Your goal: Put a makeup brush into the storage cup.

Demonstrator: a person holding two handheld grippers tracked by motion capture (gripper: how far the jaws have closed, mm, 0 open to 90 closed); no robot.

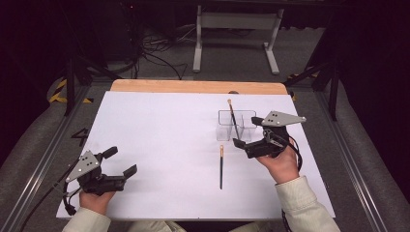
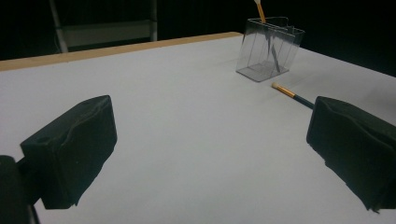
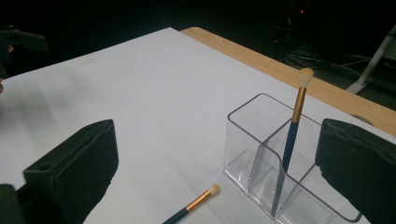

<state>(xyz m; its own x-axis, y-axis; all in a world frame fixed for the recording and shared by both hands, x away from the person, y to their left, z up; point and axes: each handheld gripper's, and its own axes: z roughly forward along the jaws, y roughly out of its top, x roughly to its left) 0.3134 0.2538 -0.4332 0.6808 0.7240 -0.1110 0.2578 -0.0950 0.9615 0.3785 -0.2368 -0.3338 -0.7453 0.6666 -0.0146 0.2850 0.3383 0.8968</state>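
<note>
A clear plastic holder (image 1: 227,130) with compartments stands right of centre on the white sheet (image 1: 159,135). One makeup brush (image 1: 232,113) stands tilted inside it, pale tip up. A second brush (image 1: 221,166) lies flat on the sheet just in front of the holder. My right gripper (image 1: 246,132) is open beside the holder's right side, empty; its view shows the holder (image 3: 261,140), standing brush (image 3: 294,121) and lying brush (image 3: 198,200) between the jaws. My left gripper (image 1: 121,161) rests open and empty at the front left, facing the holder (image 2: 268,51) and lying brush (image 2: 289,93).
The sheet covers a wooden tabletop whose bare far edge (image 1: 193,87) shows behind it. Beyond the table are a white metal stand (image 1: 237,34) and floor cables (image 1: 154,53). Metal rails (image 1: 46,154) run along both sides.
</note>
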